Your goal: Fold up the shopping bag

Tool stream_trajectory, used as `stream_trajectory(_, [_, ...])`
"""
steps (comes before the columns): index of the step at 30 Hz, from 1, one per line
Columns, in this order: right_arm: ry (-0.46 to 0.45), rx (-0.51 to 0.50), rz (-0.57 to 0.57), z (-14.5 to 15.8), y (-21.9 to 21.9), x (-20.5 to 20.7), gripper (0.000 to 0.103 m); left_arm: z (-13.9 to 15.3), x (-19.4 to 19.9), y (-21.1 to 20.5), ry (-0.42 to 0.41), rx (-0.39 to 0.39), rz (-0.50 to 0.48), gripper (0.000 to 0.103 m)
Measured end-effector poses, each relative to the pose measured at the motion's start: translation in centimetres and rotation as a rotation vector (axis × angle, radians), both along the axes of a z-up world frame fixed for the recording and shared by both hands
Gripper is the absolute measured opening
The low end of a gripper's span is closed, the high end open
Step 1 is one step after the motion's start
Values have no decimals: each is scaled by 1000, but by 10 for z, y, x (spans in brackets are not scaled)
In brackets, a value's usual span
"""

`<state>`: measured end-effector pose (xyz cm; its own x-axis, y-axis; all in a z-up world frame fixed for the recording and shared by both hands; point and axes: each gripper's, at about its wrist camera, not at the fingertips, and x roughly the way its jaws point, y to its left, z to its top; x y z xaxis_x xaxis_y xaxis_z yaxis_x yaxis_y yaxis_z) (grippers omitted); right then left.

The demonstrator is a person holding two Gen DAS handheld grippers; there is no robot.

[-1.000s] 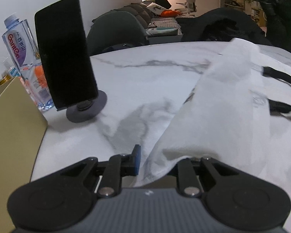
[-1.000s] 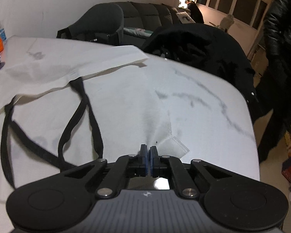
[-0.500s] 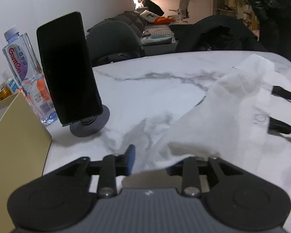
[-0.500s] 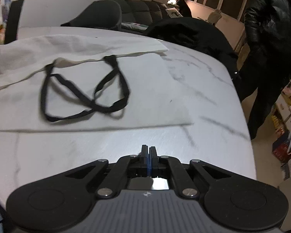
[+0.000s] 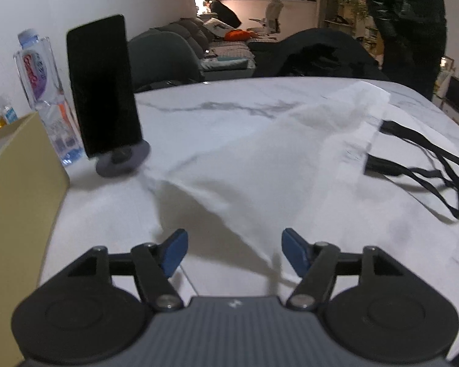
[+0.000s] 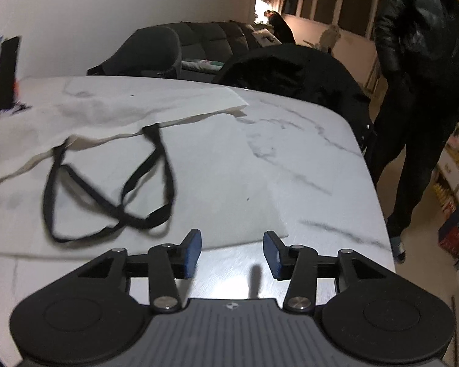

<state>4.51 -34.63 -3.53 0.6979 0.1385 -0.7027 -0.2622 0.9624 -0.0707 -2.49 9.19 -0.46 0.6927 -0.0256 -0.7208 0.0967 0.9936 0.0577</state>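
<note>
In the left wrist view, the left gripper (image 5: 235, 252) hangs low over the table with its blue-padded fingers (image 5: 175, 252) spread wide apart and nothing between them. Just beyond them the white fabric shopping bag (image 5: 275, 165) lies spread on the white marble-patterned table (image 5: 205, 107), one fold of it raised in a loose ridge that runs from near the right pad toward the phone stand. The bag's black strap handles (image 5: 425, 165) lie looped on the cloth to the right. Left of the bag, a tan cardboard box (image 5: 18, 189) sits at the table's edge; behind it a black phone (image 5: 104, 85) stands tilted on a round grey stand, just in front of a clear plastic water bottle (image 5: 42, 91).

In the right wrist view, the right gripper (image 6: 232, 252) also has its blue pads well apart and empty, hovering at the bag's near edge (image 6: 223, 183). The black handles (image 6: 113, 183) cross each other on the cloth to the left. Past the far table edge, a black coat (image 6: 290, 76) is draped over a chair, a dark sofa (image 6: 211, 42) stands behind, and a person in a black jacket (image 6: 422, 61) stands at the right.
</note>
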Motion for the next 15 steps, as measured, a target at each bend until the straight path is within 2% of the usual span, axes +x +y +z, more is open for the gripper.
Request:
stream_trajectory(5, [11, 12, -10, -10, -5, 21, 51, -11, -16, -13, 22, -3, -37, 71])
stream_trajectory(12, [2, 55, -12, -18, -8, 24, 50, -20, -21, -21, 43, -5, -59, 73])
stream_trajectory(15, [-12, 50, 12, -18, -1, 18, 32, -22, -20, -20, 39, -28, -49, 74])
